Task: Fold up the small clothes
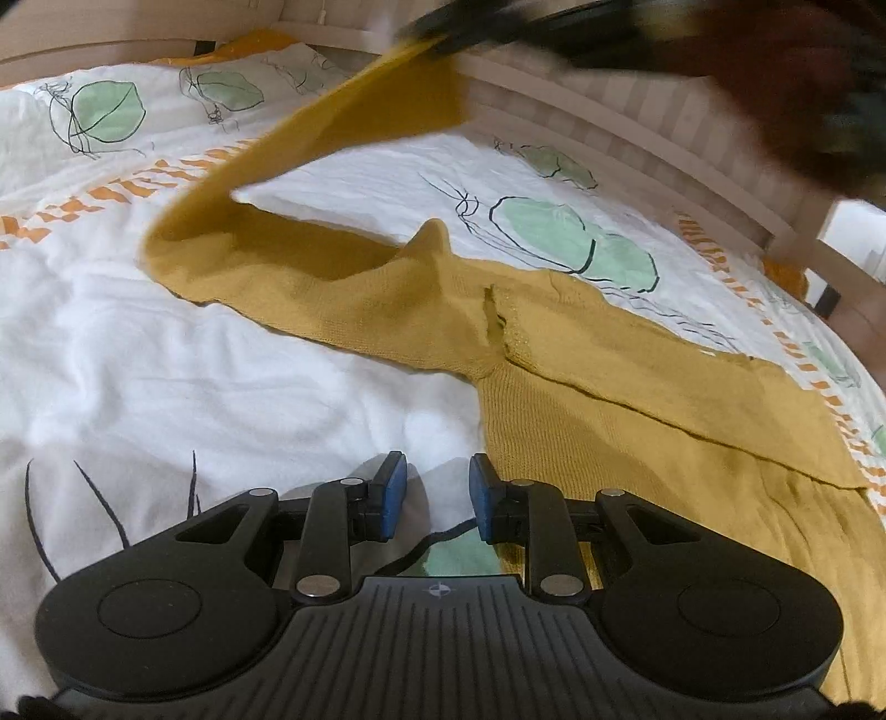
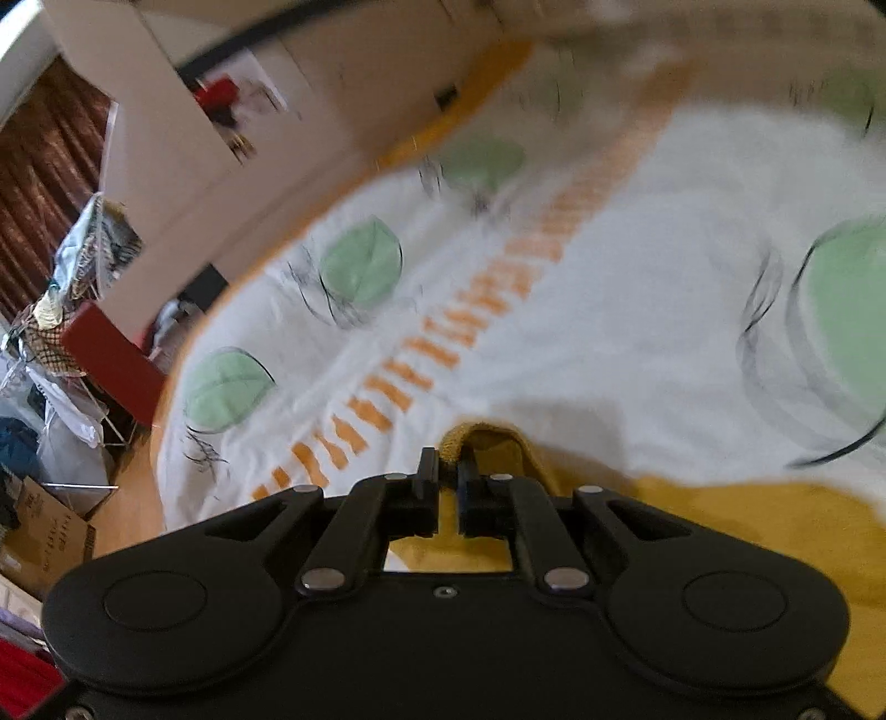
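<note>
Right claw (image 2: pixel 448 476) clamped on the end of a sleeve (image 2: pixel 487 443), a small fold of mustard knit pinched between the pads and poking out past them. Seen from the left wrist view, that same sleeve (image 1: pixel 310 138) lifted off the bed in a long diagonal, running up to the blurred right claw (image 1: pixel 443 41) at the top edge. Left claw (image 1: pixel 437 498) partly open with nothing between its blue pads (image 1: pixel 396 490), hanging just beside the near edge of the sweater (image 1: pixel 637 387), not touching the cloth.

Sweater spread across the right half of the bed cover (image 1: pixel 221 360), white with green leaves and an orange band; body flat, one side panel already lying over the other, a bump of loose knit near the collar.

Risks from here, as judgements only:
- Thin bite on the cuff: likely to slip out under a quick pull, dropping the sleeve short of the body.
- Nothing pinning the body: a hard tug on the sleeve could drag the whole sweater across the cover and undo the folded panel.
- Stretchy knit: easy to twist along the raised length, so the sleeve may land rolled or crooked.
- Soft, rumpled cover underneath: apt to bunch with the cloth and spoil a flat crease.
- Heavy blur in the right wrist view: fast motion probable, poor for a neat lay-down.
</note>
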### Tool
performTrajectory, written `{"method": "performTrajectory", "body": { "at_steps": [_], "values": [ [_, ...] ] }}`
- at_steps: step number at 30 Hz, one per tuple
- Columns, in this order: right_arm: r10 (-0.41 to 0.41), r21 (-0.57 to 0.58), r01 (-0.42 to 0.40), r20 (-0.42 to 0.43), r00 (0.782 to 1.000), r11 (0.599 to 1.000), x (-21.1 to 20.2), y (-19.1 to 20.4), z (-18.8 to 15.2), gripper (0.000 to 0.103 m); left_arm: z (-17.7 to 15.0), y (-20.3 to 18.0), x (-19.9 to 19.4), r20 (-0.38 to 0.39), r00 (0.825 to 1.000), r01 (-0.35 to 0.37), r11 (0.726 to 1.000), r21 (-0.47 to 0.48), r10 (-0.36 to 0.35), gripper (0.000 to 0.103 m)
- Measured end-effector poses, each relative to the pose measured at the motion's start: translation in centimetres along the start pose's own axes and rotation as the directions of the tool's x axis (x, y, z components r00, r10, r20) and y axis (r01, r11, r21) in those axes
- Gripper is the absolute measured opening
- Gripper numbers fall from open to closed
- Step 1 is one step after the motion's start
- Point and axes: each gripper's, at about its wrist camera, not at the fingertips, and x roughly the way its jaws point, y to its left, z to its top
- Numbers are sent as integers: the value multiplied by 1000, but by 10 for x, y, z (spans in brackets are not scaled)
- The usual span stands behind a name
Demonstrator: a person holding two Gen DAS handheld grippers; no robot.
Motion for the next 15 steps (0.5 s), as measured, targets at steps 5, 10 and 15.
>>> {"method": "performTrajectory", "body": {
  "at_steps": [5,10,15],
  "values": [
    [-90,-40,94,94,991,995,-101,-19,-2,12,0,-3,0,-1,1000,-10,1000,16,10,25],
    [-258,25,257,140,956,966,-179,-66,-28,12,0,-5,0,1,1000,-22,999,34,22,25],
    [-402,122,390,94,911,913,-215,-126,-74,12,-1,-8,0,0,999,-34,998,51,34,25]
  ]
}}
